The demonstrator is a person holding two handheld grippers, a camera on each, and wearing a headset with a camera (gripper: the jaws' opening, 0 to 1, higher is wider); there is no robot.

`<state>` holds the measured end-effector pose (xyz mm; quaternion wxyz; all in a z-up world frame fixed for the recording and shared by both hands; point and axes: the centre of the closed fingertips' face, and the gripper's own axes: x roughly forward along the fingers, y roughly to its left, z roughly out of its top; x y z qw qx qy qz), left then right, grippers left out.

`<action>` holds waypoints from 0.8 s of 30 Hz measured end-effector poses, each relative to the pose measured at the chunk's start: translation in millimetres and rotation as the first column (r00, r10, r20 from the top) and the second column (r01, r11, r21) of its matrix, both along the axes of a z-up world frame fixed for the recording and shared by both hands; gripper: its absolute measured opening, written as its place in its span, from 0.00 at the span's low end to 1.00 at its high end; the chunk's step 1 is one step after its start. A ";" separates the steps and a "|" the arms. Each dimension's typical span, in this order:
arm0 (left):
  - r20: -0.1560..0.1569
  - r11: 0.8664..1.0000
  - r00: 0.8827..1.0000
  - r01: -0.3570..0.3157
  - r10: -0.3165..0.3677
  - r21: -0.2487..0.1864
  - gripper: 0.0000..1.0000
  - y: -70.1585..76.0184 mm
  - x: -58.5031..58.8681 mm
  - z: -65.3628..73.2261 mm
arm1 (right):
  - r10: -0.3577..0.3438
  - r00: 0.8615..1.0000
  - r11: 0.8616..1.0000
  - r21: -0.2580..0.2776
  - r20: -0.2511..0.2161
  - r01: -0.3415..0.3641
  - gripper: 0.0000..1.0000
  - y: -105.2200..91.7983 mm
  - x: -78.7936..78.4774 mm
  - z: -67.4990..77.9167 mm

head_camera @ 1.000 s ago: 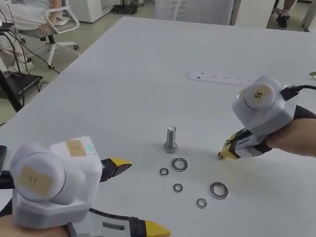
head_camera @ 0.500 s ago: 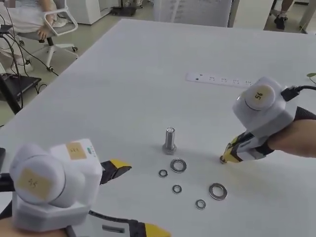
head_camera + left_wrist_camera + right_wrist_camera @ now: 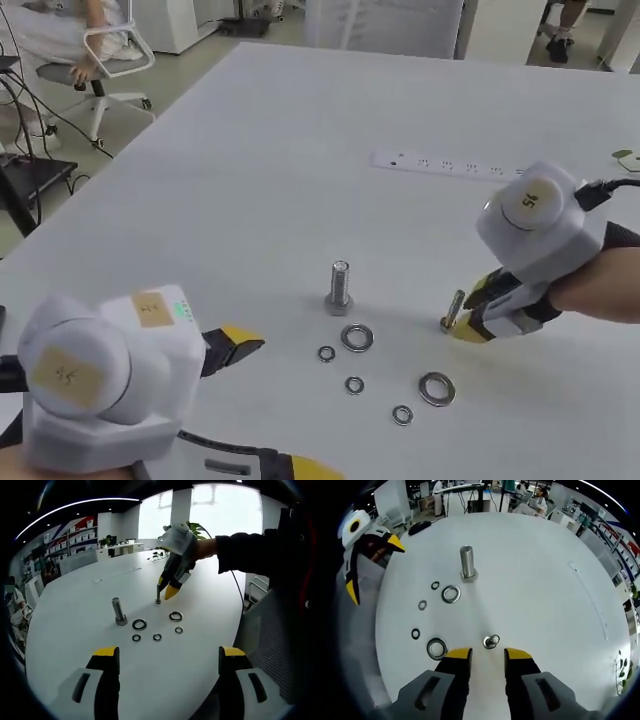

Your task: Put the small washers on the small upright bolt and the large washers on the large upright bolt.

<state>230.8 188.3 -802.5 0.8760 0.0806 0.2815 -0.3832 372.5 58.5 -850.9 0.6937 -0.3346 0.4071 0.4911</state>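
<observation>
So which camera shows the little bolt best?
The left gripper view: the little bolt stands whole, side-on. The right gripper view looks down on its top; the head view has it small beside the right tool.

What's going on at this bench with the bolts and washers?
A person holds a tool in each hand. The right tool is open, its tips close by the small bolt, which stands upright on the table. The left tool hovers wide open, empty. The large bolt stands upright too. Two large washers and three small washers lie flat on the table; none is on a bolt yet.
</observation>
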 end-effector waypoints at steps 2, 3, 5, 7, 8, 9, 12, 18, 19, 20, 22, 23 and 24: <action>0.002 1.000 1.000 0.001 -0.001 -0.002 0.81 -0.3 0.1 0.7 | 0.000 1.000 1.000 0.000 -0.012 0.000 0.33 -1.9 -3.2 -0.3; 0.003 1.000 1.000 0.001 -0.001 -0.001 0.81 -0.1 0.4 1.0 | -0.002 1.000 1.000 -0.001 -0.014 0.002 0.35 -3.3 -4.9 -0.4; 0.005 1.000 1.000 0.002 -0.002 -0.003 0.81 -0.3 0.4 1.7 | 0.000 0.999 1.000 0.015 -0.038 0.000 0.40 -3.3 -11.0 0.0; 0.007 1.000 1.000 0.005 -0.005 -0.006 0.81 -1.2 0.3 2.6 | -0.001 1.000 1.000 0.007 -0.028 0.002 0.42 -6.0 -11.9 0.4; 0.008 1.000 1.000 0.006 -0.006 -0.005 0.81 -1.3 0.3 2.8 | 0.002 1.000 1.000 -0.001 -0.026 -0.002 0.42 -7.5 -13.0 0.4; 0.012 1.000 1.000 0.006 -0.006 -0.002 0.81 -1.1 0.5 3.1 | 0.005 1.000 1.000 0.002 -0.031 -0.005 0.43 -8.0 -15.4 1.3; 0.018 1.000 1.000 0.005 -0.005 -0.004 0.81 -1.1 1.2 4.6 | 0.008 0.999 1.000 0.004 -0.033 -0.008 0.44 -8.8 -21.0 3.5; 0.029 1.000 1.000 0.008 -0.008 -0.007 0.81 -2.0 0.8 7.1 | 0.026 0.999 1.000 -0.006 -0.038 -0.026 0.44 -10.2 -32.6 4.8; 0.029 1.000 1.000 0.008 -0.008 -0.008 0.81 -2.1 0.7 7.3 | 0.026 0.999 1.000 -0.005 -0.037 -0.026 0.44 -10.2 -32.9 4.9; 0.030 1.000 1.000 0.008 -0.008 -0.010 0.81 -2.4 0.4 7.8 | 0.028 0.999 1.000 -0.005 -0.037 -0.028 0.44 -10.0 -35.3 5.1; 0.035 1.000 0.999 0.010 -0.009 -0.008 0.81 -2.3 0.4 8.4 | 0.034 0.999 0.999 -0.006 -0.041 -0.034 0.44 -9.4 -41.1 5.0; 0.034 1.000 0.999 0.010 -0.010 -0.010 0.81 -2.6 0.2 8.8 | 0.035 0.998 0.999 -0.007 -0.043 -0.036 0.44 -9.1 -43.4 4.7; 0.036 1.000 0.999 0.010 -0.010 -0.010 0.81 -2.5 0.2 9.1 | 0.040 0.998 0.999 -0.011 -0.045 -0.041 0.44 -9.1 -46.2 4.0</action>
